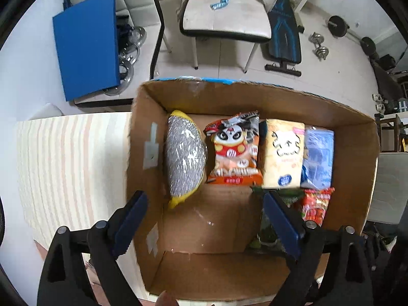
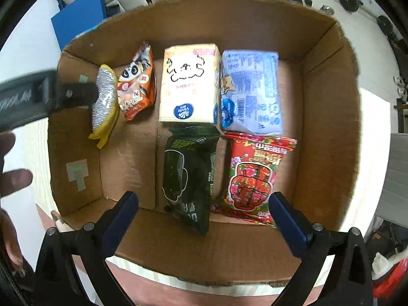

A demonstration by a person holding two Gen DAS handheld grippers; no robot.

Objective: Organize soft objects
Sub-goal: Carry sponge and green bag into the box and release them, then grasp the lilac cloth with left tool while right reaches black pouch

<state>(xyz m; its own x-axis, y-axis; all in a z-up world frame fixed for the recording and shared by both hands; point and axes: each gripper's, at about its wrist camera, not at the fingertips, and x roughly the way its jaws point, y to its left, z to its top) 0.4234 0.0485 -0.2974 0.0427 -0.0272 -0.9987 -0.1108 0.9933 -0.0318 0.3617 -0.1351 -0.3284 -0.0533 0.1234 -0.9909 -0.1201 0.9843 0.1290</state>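
Observation:
An open cardboard box (image 2: 329, 127) (image 1: 142, 117) holds several soft packs. At the back lie a yellow-and-silver scouring sponge (image 1: 185, 158) (image 2: 104, 102), an orange panda snack bag (image 1: 233, 150) (image 2: 137, 81), a cream tissue pack (image 1: 283, 153) (image 2: 190, 84) and a blue tissue pack (image 1: 318, 156) (image 2: 251, 91). In front lie a dark green bag (image 2: 188, 176) (image 1: 267, 232) and a red bag (image 2: 255, 178) (image 1: 316, 204). My left gripper (image 1: 205, 219) is open and empty above the box's left wall. My right gripper (image 2: 204, 216) is open and empty above the box's front edge.
The box stands on a pale striped tabletop (image 1: 68, 163). The left gripper's body (image 2: 38, 97) crosses the left of the right wrist view. Beyond the table are a white chair (image 1: 224, 17), a blue board (image 1: 86, 46), a weight bench (image 1: 283, 30) and dumbbells (image 1: 318, 46).

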